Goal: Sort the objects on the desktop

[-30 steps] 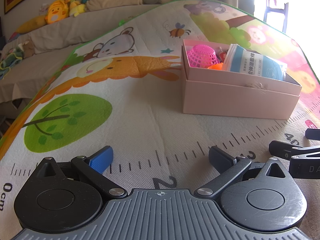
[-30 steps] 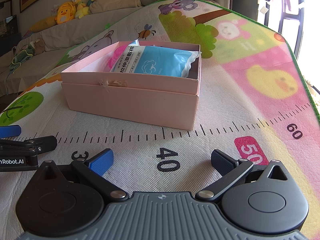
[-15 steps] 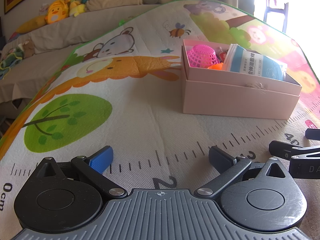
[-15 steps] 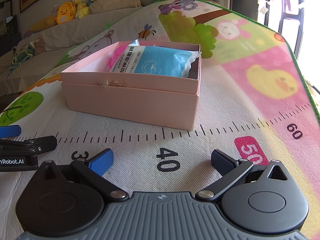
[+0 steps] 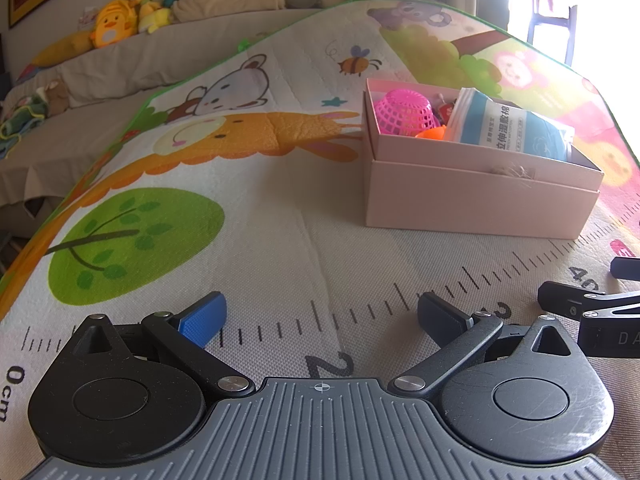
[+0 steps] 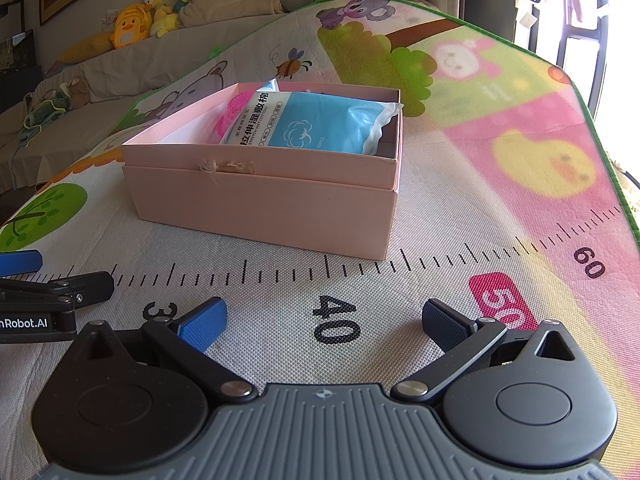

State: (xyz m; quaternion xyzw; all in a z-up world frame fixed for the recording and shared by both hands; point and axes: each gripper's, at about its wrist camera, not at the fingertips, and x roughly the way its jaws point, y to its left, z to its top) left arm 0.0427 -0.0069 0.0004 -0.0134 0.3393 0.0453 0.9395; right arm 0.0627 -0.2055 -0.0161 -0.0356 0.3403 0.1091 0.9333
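Note:
A pink cardboard box (image 5: 472, 200) stands on the play mat, also in the right wrist view (image 6: 264, 208). Inside it lie a blue wet-wipe pack (image 5: 516, 128) (image 6: 316, 124), a pink plastic basket (image 5: 404, 114) (image 6: 236, 114) and an orange item (image 5: 430, 133). My left gripper (image 5: 322, 318) is open and empty, low over the mat, well short and left of the box. My right gripper (image 6: 324, 320) is open and empty, in front of the box near the "40" mark. Each gripper's fingers show at the edge of the other's view (image 5: 576, 304) (image 6: 60, 288).
The play mat (image 5: 260, 208) with cartoon animals and a printed ruler covers the surface; its right edge (image 6: 612, 184) drops off. Behind it is a sofa (image 5: 132, 64) with plush toys (image 5: 112, 26) and cushions.

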